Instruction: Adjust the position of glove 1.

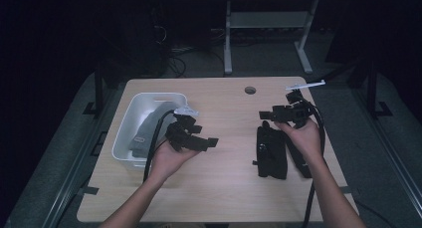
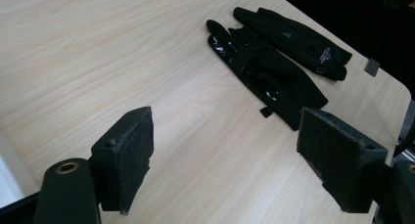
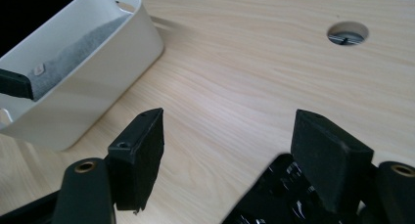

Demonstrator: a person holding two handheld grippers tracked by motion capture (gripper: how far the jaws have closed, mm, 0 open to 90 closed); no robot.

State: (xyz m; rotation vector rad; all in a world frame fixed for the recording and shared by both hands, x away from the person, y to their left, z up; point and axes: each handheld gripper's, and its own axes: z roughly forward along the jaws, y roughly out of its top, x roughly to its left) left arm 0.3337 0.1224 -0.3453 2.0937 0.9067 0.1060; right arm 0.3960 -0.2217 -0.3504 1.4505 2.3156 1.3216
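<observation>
Two black gloves [image 1: 272, 152] lie side by side on the right half of the light wooden table [image 1: 229, 183], well apart from the white plastic bin [image 1: 130, 119] at its left, which already holds grey fabric items [image 1: 148, 129], perhaps gloves too, though the dim light leaves that unsure. The work in hand looks like moving gloves into that bin, and this moment reads as the approach to the next pick.

The right gripper [image 1: 268, 116] hovers just above the fingertip end of the nearer glove [image 3: 274, 194], its jaws spread wide with nothing between them; that glove lies below and slightly toward its right pad. The next move calls for lowering onto the glove and pinching the cloth.

The left gripper [image 1: 209, 141] hangs beside the bin, jaws likewise wide and empty, facing the gloves [image 2: 274, 62] across bare table.
</observation>
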